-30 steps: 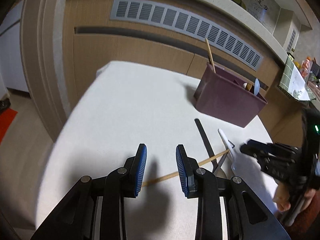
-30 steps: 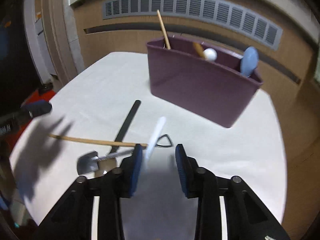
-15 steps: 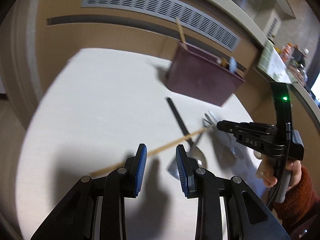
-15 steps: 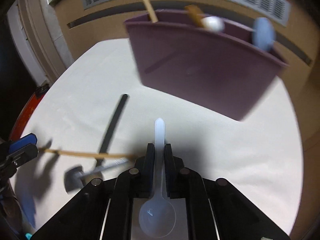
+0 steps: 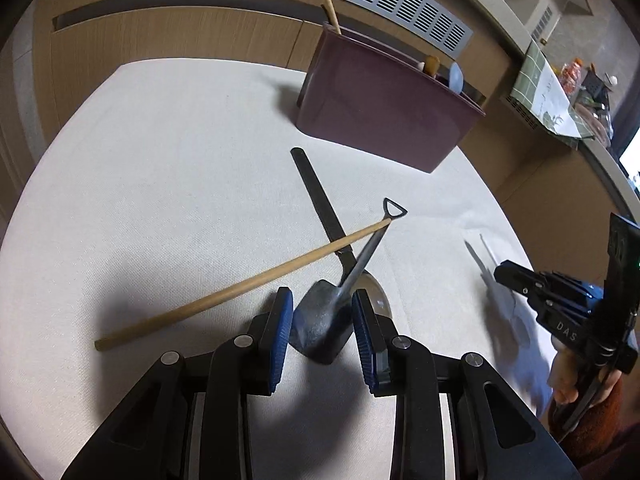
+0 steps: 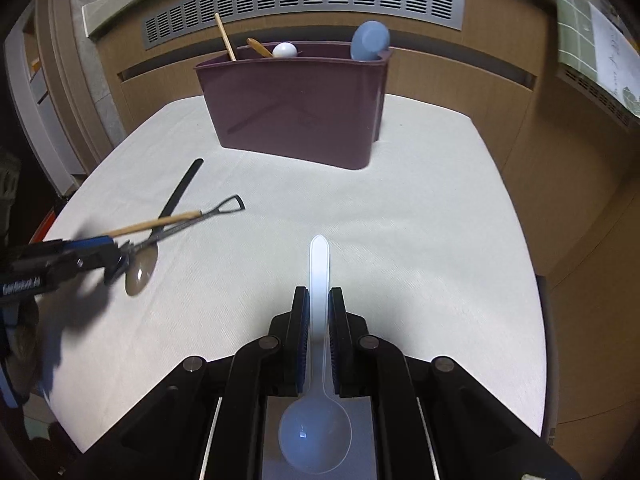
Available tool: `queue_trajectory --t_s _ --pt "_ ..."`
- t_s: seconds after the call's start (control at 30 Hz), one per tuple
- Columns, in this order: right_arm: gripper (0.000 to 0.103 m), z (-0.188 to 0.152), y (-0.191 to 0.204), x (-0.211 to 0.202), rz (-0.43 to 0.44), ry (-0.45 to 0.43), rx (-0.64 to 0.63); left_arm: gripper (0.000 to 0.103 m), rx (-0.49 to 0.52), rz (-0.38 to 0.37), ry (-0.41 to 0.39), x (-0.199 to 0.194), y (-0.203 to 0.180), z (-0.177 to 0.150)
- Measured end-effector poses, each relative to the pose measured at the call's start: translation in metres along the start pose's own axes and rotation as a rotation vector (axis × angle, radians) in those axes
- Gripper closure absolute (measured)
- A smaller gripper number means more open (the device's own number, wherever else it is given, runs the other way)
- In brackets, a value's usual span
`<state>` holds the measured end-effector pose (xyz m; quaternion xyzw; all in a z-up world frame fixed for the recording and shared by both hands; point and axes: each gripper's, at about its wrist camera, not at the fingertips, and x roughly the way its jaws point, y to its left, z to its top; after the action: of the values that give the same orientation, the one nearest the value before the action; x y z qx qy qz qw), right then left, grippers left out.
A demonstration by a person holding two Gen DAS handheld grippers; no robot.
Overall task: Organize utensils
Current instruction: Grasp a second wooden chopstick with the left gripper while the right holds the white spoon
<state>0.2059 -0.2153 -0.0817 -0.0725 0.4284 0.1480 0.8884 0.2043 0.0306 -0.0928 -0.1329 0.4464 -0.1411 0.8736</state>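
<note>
My right gripper point(image 6: 319, 298) is shut on the handle of a white plastic spoon point(image 6: 319, 264), bowl toward the camera, held above the table. My left gripper point(image 5: 322, 308) is open, its pads either side of the blade of a small metal shovel-shaped spoon point(image 5: 352, 270). That spoon lies across a black-handled spoon point(image 5: 320, 200) and a wooden chopstick point(image 5: 248, 286). The purple utensil holder point(image 6: 296, 108) stands at the far side, holding a chopstick, a wooden spoon, a white spoon and a blue spoon. The right gripper also shows in the left wrist view point(image 5: 516, 278).
The white clothed table point(image 6: 420, 220) has a rounded edge close on the right and left. A wooden wall with a vent grille point(image 6: 304, 0) stands behind the holder. A counter with bottles point(image 5: 580, 76) is at the far right.
The right gripper closed on the white spoon and lifted it off the table. The left gripper moved forward and down until its open pads straddle the shovel spoon's blade.
</note>
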Motion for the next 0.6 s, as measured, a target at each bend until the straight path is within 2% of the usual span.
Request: queue_trajectory --t_s 0.13,0.2,0.37,0.53,0.6 --pt "0.095 -0.005 -0.005 0.007 0.027 0.028 0.029 0.071 0.036 -0.112 0.064 0.002 -0.017 -0.004" --pt "0.095 -0.007 -0.007 0.009 0.034 0.036 0.043 0.071 0.080 -0.133 0.088 0.006 -0.031 -0.007" --pt "0.095 -0.009 -0.005 0.009 0.023 0.024 0.030 0.071 0.120 -0.099 0.097 0.009 -0.046 -0.010" --pt "0.094 -0.012 -0.001 0.008 0.007 0.017 0.007 0.071 0.127 -0.039 0.008 -0.005 -0.043 -0.003" --pt "0.094 -0.013 0.001 0.009 0.001 0.013 -0.009 0.071 0.146 0.014 -0.027 -0.010 -0.039 0.002"
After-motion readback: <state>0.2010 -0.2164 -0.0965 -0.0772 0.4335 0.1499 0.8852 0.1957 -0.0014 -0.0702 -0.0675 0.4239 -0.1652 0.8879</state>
